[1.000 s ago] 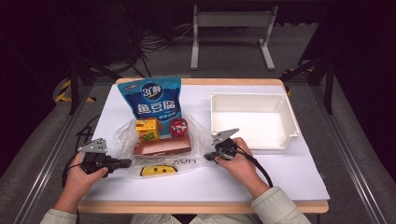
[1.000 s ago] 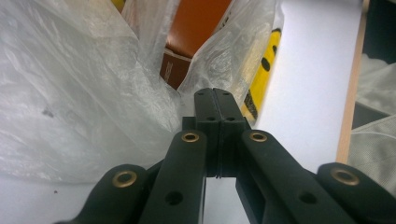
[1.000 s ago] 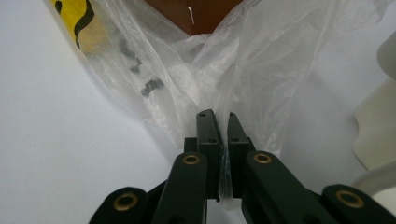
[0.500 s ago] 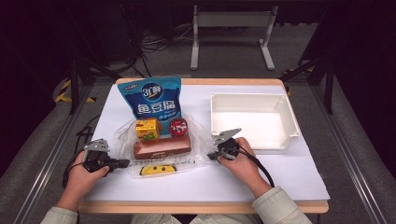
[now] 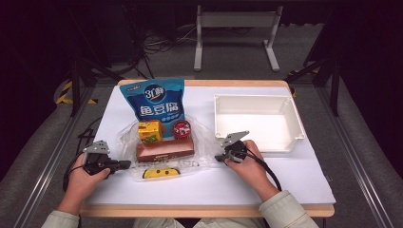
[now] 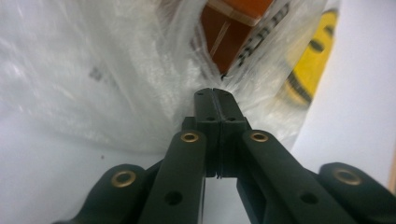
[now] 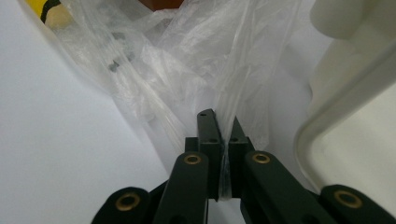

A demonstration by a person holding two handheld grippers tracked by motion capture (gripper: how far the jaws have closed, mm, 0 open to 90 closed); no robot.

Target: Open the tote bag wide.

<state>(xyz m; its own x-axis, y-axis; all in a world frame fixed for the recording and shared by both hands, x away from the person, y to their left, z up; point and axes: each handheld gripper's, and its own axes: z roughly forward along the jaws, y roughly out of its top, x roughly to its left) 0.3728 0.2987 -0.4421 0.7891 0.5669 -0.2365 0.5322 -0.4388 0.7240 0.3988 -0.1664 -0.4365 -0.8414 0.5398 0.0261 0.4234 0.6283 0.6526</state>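
A clear, crinkled plastic bag (image 5: 164, 152) lies flat on the white-covered table (image 5: 266, 185), near the front edge and left of centre. Through the film show a brown rectangular box (image 5: 165, 150), a small yellow carton (image 5: 150, 131), a round red-lidded tin (image 5: 181, 128) and a yellow smiley-face print (image 5: 160, 173); a blue snack pouch (image 5: 153, 100) lies at the bag's far end. An empty white plastic tray (image 5: 259, 142) sits to the right.

The left hand-held gripper (image 5: 124, 164) has its jaws closed on the bag's left near edge, and the right hand-held gripper (image 5: 219, 157) is closed on a fold of film at the bag's right edge, just beside the tray.

The film looks thin, soft and slippery, likely to stretch or tear if pulled hard, and it will sag under the box's weight. Pinching well into a gathered fold at each side, rather than a single-layer edge, seems the safer hold, with both sides lifted evenly so the contents do not slide out.
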